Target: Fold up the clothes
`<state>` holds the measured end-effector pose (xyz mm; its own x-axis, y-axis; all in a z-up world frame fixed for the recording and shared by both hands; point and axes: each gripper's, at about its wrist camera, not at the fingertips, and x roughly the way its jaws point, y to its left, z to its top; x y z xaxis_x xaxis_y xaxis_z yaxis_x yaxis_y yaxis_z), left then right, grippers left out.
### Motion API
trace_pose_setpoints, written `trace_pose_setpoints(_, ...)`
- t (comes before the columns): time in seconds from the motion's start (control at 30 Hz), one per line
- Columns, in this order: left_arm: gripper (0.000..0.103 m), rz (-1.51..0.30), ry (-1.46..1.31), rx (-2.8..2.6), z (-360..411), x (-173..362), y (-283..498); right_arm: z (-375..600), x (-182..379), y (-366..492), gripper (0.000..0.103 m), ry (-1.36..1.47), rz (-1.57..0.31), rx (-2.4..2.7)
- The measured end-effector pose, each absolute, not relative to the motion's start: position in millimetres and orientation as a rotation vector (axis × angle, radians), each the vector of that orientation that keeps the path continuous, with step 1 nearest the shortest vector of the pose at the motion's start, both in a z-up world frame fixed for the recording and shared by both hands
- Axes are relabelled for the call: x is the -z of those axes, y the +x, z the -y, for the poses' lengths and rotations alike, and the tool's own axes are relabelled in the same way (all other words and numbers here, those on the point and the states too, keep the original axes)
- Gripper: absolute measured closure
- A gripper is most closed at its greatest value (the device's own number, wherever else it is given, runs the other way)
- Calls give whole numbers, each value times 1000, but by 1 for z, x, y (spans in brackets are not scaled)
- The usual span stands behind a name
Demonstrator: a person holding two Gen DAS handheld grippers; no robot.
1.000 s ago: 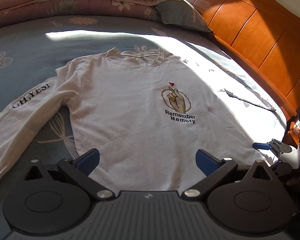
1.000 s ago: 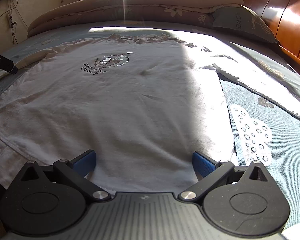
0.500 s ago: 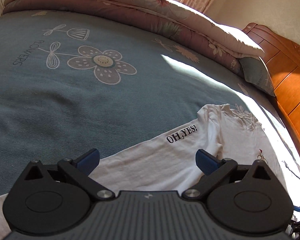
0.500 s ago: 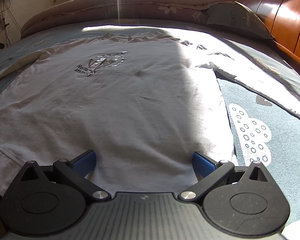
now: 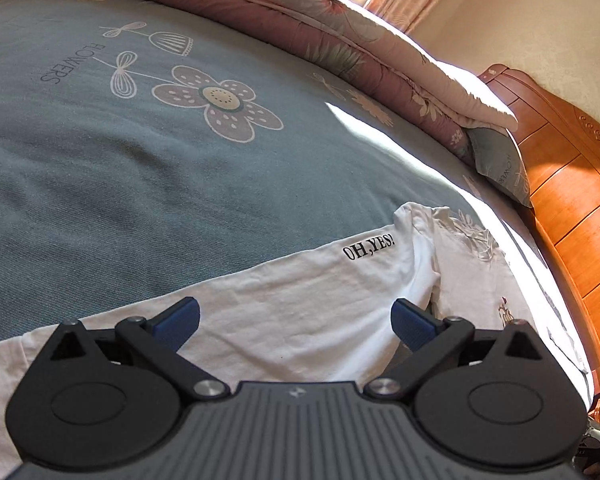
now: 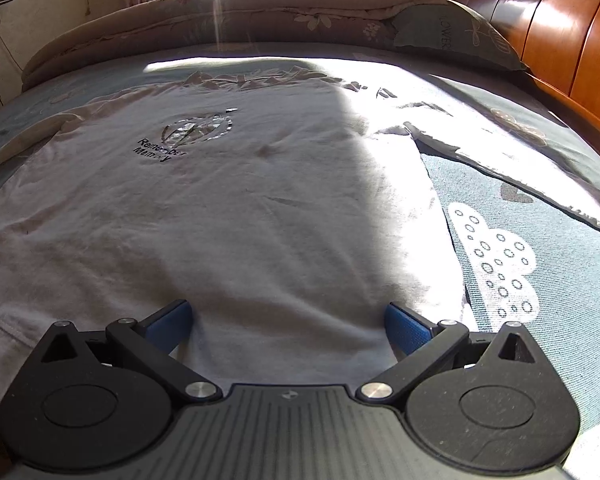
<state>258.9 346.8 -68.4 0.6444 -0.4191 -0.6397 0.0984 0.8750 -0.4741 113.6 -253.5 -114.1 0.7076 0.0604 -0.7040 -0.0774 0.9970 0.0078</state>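
**A:** What am I looking at, biggest thing first?

**B:** The wide bed with its grey-blue flower-printed sheet (image 5: 112, 184), a wooden headboard on one side. Spread flat on it, front up, is the white long-sleeved cotton shirt with the "Remember Memory" print (image 6: 228, 208). Its left sleeve, the one lettered "OH,YES!" (image 5: 300, 304), lies stretched out across the sheet.

**A:** What's different from a second ago?

**B:** I've swung the left gripper (image 5: 296, 322) off the shirt's body. A second back it faced the chest print from the hem; now it sits over that sleeve, jaws wide apart with the cloth between them, holding nothing. The shirt itself hasn't shifted.

**A:** And your other hand?

**B:** The right gripper (image 6: 288, 322) has stayed at the hem near the shirt's right edge, jaws also spread and empty.

**A:** So where does that leave the folding?

**B:** Not begun, I'd say. The shirt lies unfolded, and I reckon the sleeve is my first fold, brought in across the body.
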Motion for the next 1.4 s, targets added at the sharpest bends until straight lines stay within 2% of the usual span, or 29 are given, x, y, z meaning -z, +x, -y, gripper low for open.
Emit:
trace_pose_setpoints(0.2, 3, -804, -497, 371, -348, 70, 292, 253, 114, 114, 0, -20, -782, -71)
trace_pose_setpoints(0.47, 3, -921, -477, 371, -343, 96, 335, 253, 114, 114, 0, -18, -786, -67)
trace_pose_setpoints(0.8, 3, -965, -434, 475, -350, 95, 318, 252, 114, 115, 0, -14, -783, -58)
trace_pose_setpoints(0.97, 2, -1030, -393, 488, -355, 92, 337, 252, 114, 115, 0, -10, -779, -50)
trace_pose_setpoints(1.2, 1, -1028, -349, 529, -352, 94, 340, 251, 114, 116, 0, -7, -786, -42)
trace_pose_setpoints(1.4, 1, -1004, -302, 520, -346, 94, 335, 250, 98, 127, 0, 20, -883, -84)
